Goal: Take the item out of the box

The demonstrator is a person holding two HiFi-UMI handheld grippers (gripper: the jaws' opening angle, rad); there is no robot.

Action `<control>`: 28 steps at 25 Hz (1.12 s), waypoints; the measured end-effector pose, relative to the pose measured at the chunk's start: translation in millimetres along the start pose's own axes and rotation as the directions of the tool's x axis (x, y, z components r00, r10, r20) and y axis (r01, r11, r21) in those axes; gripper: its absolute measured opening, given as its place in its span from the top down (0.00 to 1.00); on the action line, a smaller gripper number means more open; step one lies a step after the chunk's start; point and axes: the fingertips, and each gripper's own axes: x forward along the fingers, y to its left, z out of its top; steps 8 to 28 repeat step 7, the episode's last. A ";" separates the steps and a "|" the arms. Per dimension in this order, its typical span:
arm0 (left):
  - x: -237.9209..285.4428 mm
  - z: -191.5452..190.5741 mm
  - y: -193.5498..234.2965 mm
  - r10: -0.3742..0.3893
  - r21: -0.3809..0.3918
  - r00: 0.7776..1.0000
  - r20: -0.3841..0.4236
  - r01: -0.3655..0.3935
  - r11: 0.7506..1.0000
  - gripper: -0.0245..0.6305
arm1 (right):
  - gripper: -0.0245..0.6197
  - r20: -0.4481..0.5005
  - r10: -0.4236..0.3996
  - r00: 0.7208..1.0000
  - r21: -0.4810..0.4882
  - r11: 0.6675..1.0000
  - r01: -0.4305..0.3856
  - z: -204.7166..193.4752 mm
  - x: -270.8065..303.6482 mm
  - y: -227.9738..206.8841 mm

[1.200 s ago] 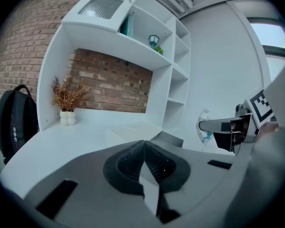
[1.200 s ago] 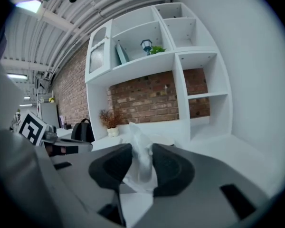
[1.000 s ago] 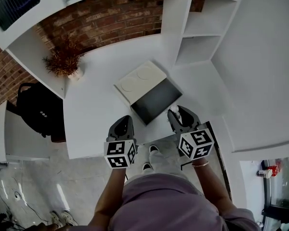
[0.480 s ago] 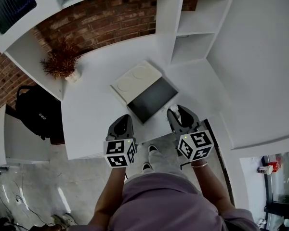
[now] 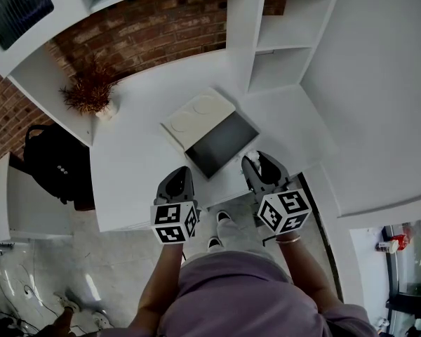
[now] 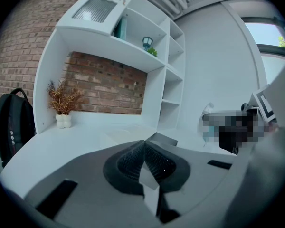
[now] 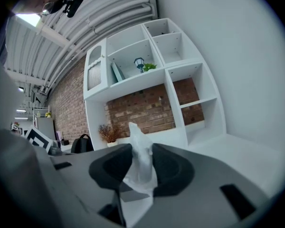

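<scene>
The open box [image 5: 223, 146] lies on the white desk, its dark base towards me and its pale lid [image 5: 196, 114] folded back behind. My right gripper [image 5: 256, 162] hovers just right of the box's near corner, shut on a small white crinkled item [image 7: 138, 161] that sticks up between its pads [image 7: 171, 163]; the item [image 5: 253, 156] shows as a white speck at the jaws. My left gripper [image 5: 180, 176] sits near the desk's front edge, left of the box, shut with nothing in it. In the left gripper view the box [image 6: 164, 138] shows just past the closed jaws [image 6: 144, 148].
A dried plant in a white pot [image 5: 92, 90] stands at the desk's far left. White shelving [image 5: 284, 41] rises at the back right against a brick wall [image 5: 154, 23]. A black backpack [image 5: 52, 163] rests on the floor left of the desk.
The head view has shifted slightly, so everything sits a little higher and to the left. Both grippers keep about the same places beside the box; the right one still clamps the white item.
</scene>
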 end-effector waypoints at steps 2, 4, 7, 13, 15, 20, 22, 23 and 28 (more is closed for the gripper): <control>0.7 0.1 -0.4 0.000 0.000 1.000 -0.001 0.000 1.000 0.96 | 0.75 0.005 0.001 1.000 0.007 1.000 -0.001 0.8 0.7 -0.2; 1.3 0.4 -0.5 -0.001 0.001 1.000 -0.001 0.001 1.000 0.96 | 0.75 0.006 0.001 1.000 0.011 1.000 -0.001 1.2 1.6 0.0; 2.2 1.2 -0.7 -0.002 0.001 1.000 -0.002 0.002 1.000 0.96 | 0.75 0.007 0.002 1.000 0.013 1.000 -0.002 1.6 2.7 0.3; 2.2 1.2 -0.7 -0.002 0.001 1.000 -0.002 0.002 1.000 0.96 | 0.75 0.007 0.002 1.000 0.013 1.000 -0.002 1.6 2.7 0.3; 2.2 1.2 -0.7 -0.002 0.001 1.000 -0.002 0.002 1.000 0.96 | 0.75 0.007 0.002 1.000 0.013 1.000 -0.002 1.6 2.7 0.3; 2.2 1.2 -0.7 -0.002 0.001 1.000 -0.002 0.002 1.000 0.96 | 0.75 0.007 0.002 1.000 0.013 1.000 -0.002 1.6 2.7 0.3; 2.2 1.2 -0.7 -0.002 0.001 1.000 -0.002 0.002 1.000 0.96 | 0.75 0.007 0.002 1.000 0.013 1.000 -0.002 1.6 2.7 0.3; 2.2 1.2 -0.7 -0.002 0.001 1.000 -0.002 0.002 1.000 0.96 | 0.75 0.007 0.002 1.000 0.013 1.000 -0.002 1.6 2.7 0.3; 2.2 1.2 -0.7 -0.002 0.001 1.000 -0.002 0.002 1.000 0.96 | 0.75 0.007 0.002 1.000 0.013 1.000 -0.002 1.6 2.7 0.3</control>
